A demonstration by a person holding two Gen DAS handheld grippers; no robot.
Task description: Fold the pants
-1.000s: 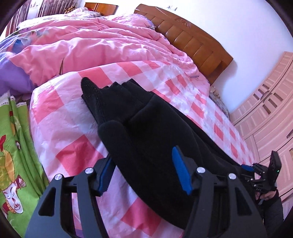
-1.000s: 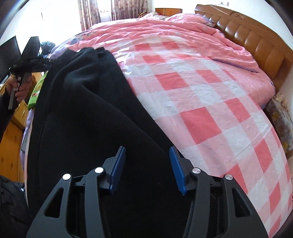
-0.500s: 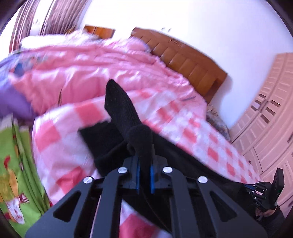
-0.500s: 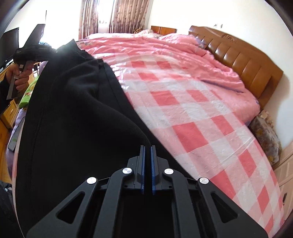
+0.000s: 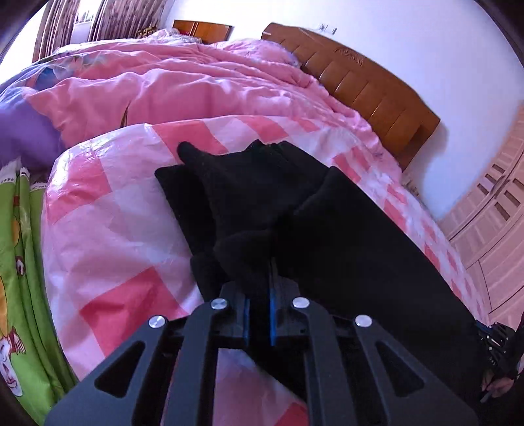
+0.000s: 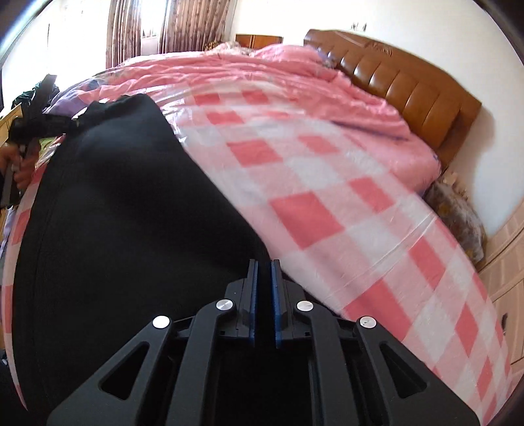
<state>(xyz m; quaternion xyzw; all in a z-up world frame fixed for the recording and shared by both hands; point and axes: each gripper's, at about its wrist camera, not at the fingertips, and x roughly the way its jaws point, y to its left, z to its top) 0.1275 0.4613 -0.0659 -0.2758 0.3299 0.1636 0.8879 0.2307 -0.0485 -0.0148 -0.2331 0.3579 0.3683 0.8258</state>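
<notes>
Black pants (image 5: 327,229) spread lengthwise on the pink-checked sheet (image 5: 108,222) of the bed, hem ends bunched toward the pink quilt (image 5: 183,85). Left gripper (image 5: 258,281) clamped tight on a fold of pant leg. Right gripper (image 6: 264,278) at the far end of the pants, pinching black cloth between nearly closed jaws that just eased slightly apart. Beyond the pants, wooden headboard (image 6: 406,91).

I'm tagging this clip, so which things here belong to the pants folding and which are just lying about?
Job: black pants, left gripper, right gripper, checked sheet they lie on.
Lying about: pink duvet, wooden headboard, curtains, wardrobe.
</notes>
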